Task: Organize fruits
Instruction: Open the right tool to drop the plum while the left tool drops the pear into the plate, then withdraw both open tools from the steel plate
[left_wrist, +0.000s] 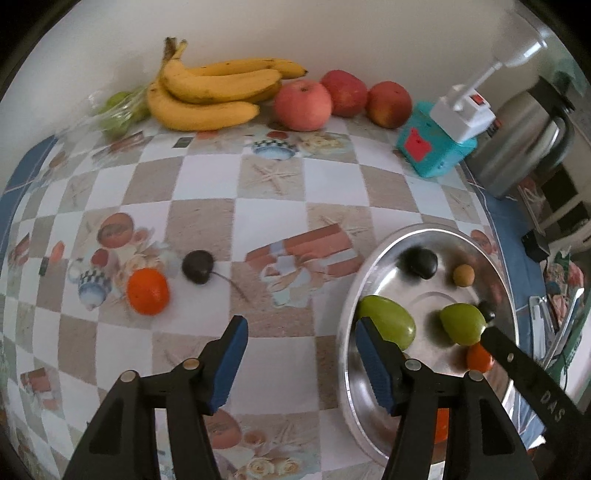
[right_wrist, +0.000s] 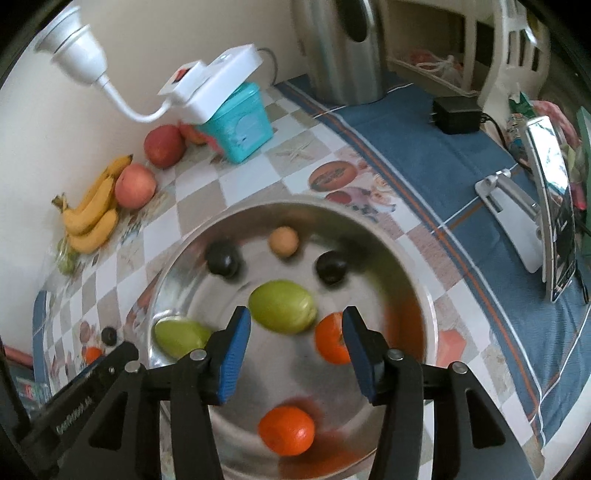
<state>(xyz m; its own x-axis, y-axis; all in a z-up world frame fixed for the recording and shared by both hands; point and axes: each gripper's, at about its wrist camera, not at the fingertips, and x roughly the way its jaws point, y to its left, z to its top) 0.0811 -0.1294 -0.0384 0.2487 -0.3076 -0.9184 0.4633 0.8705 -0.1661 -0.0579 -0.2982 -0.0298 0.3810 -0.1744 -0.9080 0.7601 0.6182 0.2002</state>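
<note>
1. The left tool (left_wrist: 301, 363) is spread wide and grips nothing; it hangs over the tabletop (left_wrist: 207, 218) at the left rim of the bowl (left_wrist: 345, 334).
2. The right tool (right_wrist: 295, 354) is likewise released and empty, poised above the bowl (right_wrist: 424, 295).
3. Between the right tool's pads lies a green fruit (right_wrist: 282, 307); a tangerine (right_wrist: 332, 338) sits just beside its right pad, partly hidden by it.
4. A second tangerine (right_wrist: 286, 430) lies lower in the bowl, below the tool's gap, and a second green fruit (right_wrist: 181, 336) rests at the bowl's left side.
5. Farther back in the bowl are two dark plums (right_wrist: 222, 260) (right_wrist: 331, 266) with a small tan fruit (right_wrist: 283, 241) between them.
6. Outside the bowl, on the tabletop ahead of the left tool, an orange (left_wrist: 147, 291) and a dark cherry (left_wrist: 197, 266) lie close together, apart from the bowl.
7. Along the wall stand bananas (left_wrist: 210, 92), three apples (left_wrist: 303, 105) and bagged green fruit (left_wrist: 118, 110).
8. A teal box (left_wrist: 432, 146) with a white lamp (left_wrist: 465, 110) on top sits near a steel kettle (left_wrist: 524, 144).
</note>
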